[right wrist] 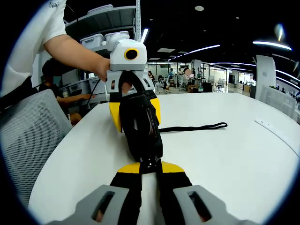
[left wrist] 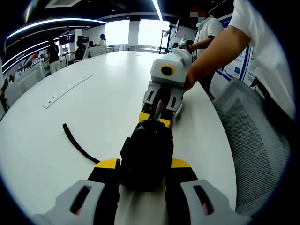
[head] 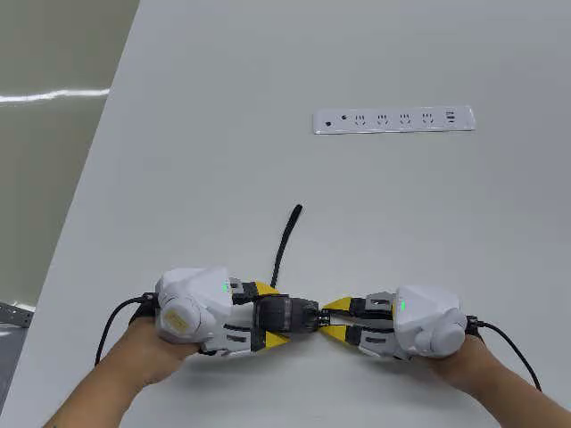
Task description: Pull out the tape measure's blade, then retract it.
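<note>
Left gripper (head: 268, 314): jaws spread moderately, clamped on both flanks of the tape measure (head: 290, 314).
Right gripper (head: 332, 319): jaws narrowed almost together, pinching the blade end (right wrist: 149, 164) at the case mouth.
Tape measure: black case lying on the white table (head: 223, 134), well nearer the person than the power strip (head: 393, 119). Almost no blade is drawn. Its black strap (head: 285, 241) trails toward the power strip.
</note>
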